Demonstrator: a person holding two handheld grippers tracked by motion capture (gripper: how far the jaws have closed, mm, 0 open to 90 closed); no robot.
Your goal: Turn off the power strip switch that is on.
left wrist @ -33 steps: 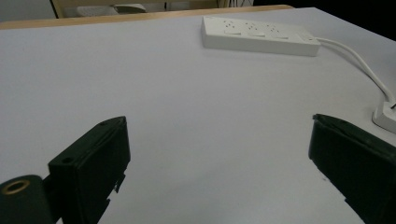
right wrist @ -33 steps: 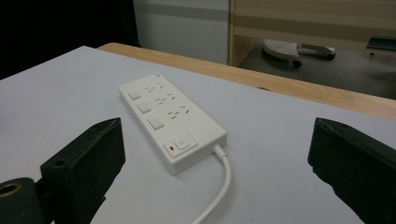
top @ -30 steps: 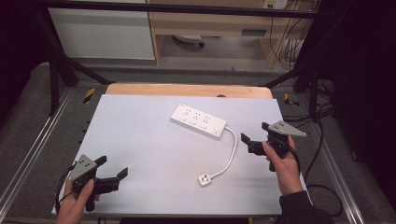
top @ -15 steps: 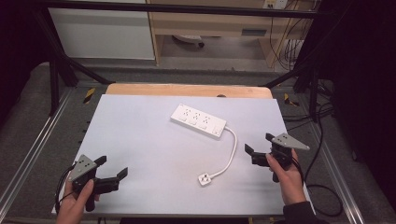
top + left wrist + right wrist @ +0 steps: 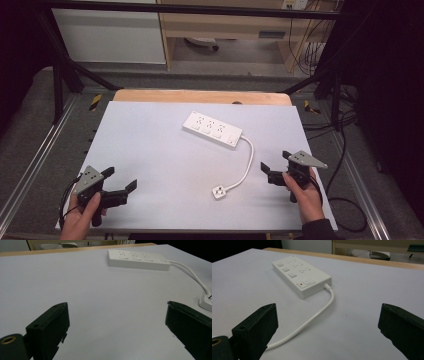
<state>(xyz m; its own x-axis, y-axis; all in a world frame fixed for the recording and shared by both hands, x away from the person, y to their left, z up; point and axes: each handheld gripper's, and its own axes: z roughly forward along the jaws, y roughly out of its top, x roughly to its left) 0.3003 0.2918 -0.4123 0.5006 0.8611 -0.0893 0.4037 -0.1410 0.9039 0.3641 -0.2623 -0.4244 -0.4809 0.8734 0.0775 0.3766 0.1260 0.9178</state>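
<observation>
High view: white table point(image 5: 150, 145); white power strip point(image 5: 212, 129) lying flat at centre, its cord point(image 5: 246, 165) curving to a plug point(image 5: 219, 191) near the front edge. Left gripper point(image 5: 120, 184) at front left, jaws spread, empty. Right gripper point(image 5: 274, 167) at front right, jaws spread, empty, near the plug

Left gripper view: power strip far ahead, plug at right edge

Right gripper view: power strip and cord ahead between wide jaws

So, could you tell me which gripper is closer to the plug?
The right gripper: the plug lies just left of it, far from the left gripper.
</observation>
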